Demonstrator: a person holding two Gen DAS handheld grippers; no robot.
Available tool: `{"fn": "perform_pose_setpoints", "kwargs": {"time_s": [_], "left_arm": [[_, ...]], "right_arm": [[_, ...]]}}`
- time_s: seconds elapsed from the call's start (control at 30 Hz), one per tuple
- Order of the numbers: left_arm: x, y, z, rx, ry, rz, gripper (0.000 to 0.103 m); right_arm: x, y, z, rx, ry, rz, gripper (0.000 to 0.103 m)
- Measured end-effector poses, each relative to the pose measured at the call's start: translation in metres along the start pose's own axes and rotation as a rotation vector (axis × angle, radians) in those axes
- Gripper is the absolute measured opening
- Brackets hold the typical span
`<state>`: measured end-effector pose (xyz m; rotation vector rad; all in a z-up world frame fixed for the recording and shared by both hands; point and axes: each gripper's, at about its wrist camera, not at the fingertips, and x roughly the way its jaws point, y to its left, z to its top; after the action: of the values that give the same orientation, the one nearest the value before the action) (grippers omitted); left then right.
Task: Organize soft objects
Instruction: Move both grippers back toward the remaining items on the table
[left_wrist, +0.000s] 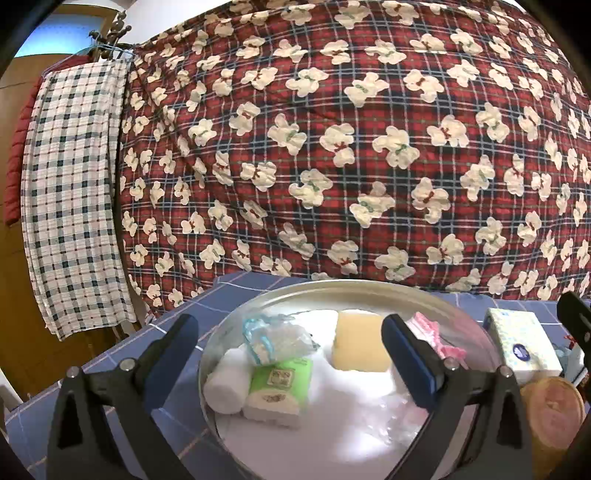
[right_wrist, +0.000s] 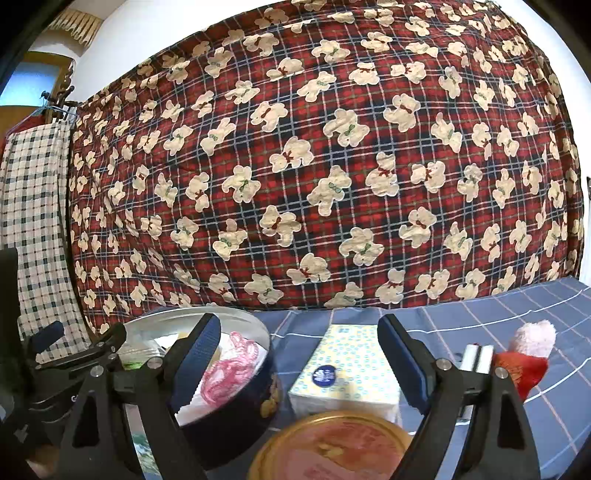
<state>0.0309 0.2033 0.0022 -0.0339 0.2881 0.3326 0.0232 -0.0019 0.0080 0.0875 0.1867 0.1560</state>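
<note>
A round metal tin (left_wrist: 369, 286) stands on the blue checked cloth and holds soft things: a yellow sponge (left_wrist: 360, 341), a white roll (left_wrist: 227, 384), a green tissue pack (left_wrist: 280, 384), a clear mesh bag with blue trim (left_wrist: 273, 338) and a pink knitted piece (left_wrist: 428, 326). My left gripper (left_wrist: 291, 356) hangs open over the tin, with nothing between its fingers. In the right wrist view my right gripper (right_wrist: 301, 358) is open above a patterned tissue box (right_wrist: 347, 369), to the right of the tin (right_wrist: 258, 387). A red and pink plush (right_wrist: 526, 354) lies further right.
A round lid with a gold rim (right_wrist: 332, 450) lies in front of the tissue box. A big red plaid quilt with bear shapes (left_wrist: 332, 147) rises right behind the cloth. A checked towel (left_wrist: 70, 192) hangs at the left. Blue cloth (right_wrist: 498, 310) stretches to the right.
</note>
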Motion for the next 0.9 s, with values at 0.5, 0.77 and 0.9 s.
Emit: {"fn": "perform_pose_setpoints", "kwargs": {"time_s": [0.5,0.77,0.9], "left_arm": [[-0.033,-0.039,-0.009,0.031,0.016,-0.083,0.101],[-0.044,-0.065,-0.012,0.048,0.028,-0.131,0.101],[-0.050,-0.080,-0.014,0.064,0.030,-0.150,0.101]], "right_arm": [[-0.023,-0.055,0.001,-0.018,0.013,-0.057,0.089],[-0.035,-0.086,0.002,-0.024,0.010,-0.097,0.089],[-0.037,-0.101,0.002,-0.017,0.021,-0.117,0.089]]}}
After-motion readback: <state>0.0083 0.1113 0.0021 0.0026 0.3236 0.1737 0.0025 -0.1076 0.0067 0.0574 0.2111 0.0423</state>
